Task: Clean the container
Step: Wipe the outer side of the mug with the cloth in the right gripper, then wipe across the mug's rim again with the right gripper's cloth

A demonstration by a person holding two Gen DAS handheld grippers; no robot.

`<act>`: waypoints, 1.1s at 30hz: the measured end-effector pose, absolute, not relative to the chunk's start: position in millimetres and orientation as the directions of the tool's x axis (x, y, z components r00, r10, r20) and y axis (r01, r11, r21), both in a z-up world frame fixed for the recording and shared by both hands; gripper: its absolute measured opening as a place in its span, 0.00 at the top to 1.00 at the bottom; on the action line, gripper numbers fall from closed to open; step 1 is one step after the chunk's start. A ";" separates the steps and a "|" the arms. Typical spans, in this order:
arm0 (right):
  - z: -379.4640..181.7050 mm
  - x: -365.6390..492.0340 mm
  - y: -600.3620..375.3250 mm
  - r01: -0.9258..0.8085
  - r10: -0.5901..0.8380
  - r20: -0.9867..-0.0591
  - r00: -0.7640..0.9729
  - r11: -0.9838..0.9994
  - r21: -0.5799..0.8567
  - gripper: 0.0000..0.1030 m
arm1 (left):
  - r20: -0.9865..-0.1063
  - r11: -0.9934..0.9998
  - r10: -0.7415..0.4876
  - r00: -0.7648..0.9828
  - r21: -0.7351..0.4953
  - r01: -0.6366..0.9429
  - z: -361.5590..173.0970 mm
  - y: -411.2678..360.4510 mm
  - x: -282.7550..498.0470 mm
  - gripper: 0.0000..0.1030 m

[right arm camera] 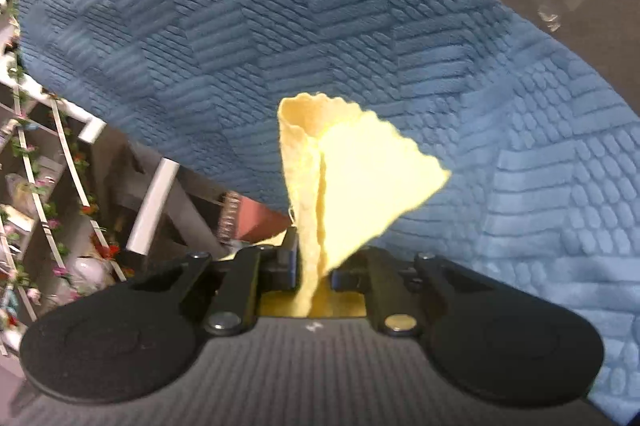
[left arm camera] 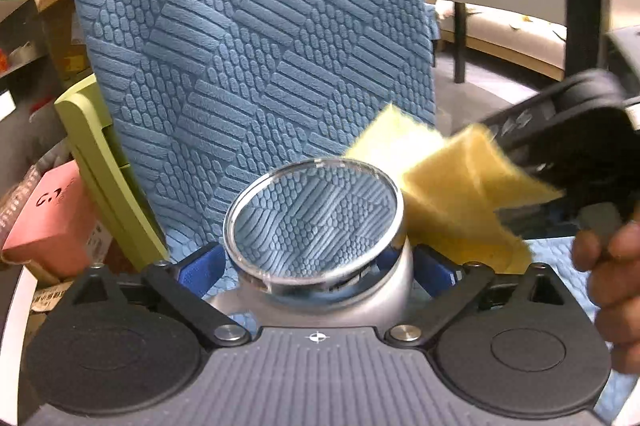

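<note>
A round silver container (left arm camera: 384, 292) with a clear rim sits between the blue pads (left arm camera: 200, 266) of my left gripper (left arm camera: 318, 266), which is shut on its sides. Its mouth tilts up and away from the camera, and the blue mat's pattern shows through it. My right gripper (left arm camera: 532, 177) comes in from the right, shut on a folded yellow cloth (left arm camera: 452, 185). The cloth's corner lies against the container's right rim. In the right wrist view the yellow cloth (right arm camera: 352, 177) sticks up from between the shut fingers of my right gripper (right arm camera: 316, 274); the container is not in that view.
A blue textured mat (left arm camera: 240, 45) covers the table (right arm camera: 360, 25). A green board (left arm camera: 96, 161) and a pink box (left arm camera: 52, 218) stand at the left. A person's hand (left arm camera: 612, 266) holds the right gripper. White shelves with flower garlands (right arm camera: 40, 185) stand beyond the mat's edge.
</note>
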State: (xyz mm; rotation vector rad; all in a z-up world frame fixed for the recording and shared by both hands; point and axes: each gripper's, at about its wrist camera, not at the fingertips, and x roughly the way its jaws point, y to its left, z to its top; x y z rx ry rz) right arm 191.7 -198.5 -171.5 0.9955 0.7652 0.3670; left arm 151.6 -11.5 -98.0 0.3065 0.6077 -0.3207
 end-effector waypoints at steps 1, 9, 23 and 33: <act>-172.7 192.0 -198.1 0.074 0.597 -0.421 0.683 0.517 0.853 0.85 | -0.602 0.901 -0.209 0.770 0.188 0.392 -98.2 -10.4 151.3 0.03; -151.0 167.9 -190.2 0.069 0.543 -0.386 0.746 0.513 0.855 0.85 | -0.610 0.869 -0.252 0.751 0.199 0.453 -97.7 -7.5 137.3 0.10; -167.0 120.4 -180.3 0.170 0.446 -0.419 0.791 0.498 0.850 0.85 | -0.621 0.856 -0.305 0.722 0.154 0.494 -96.6 0.3 139.6 0.10; -164.3 114.6 -178.5 0.158 0.439 -0.396 0.807 0.485 0.860 0.85 | -0.603 0.847 -0.340 0.722 0.137 0.513 -93.6 11.2 129.8 0.10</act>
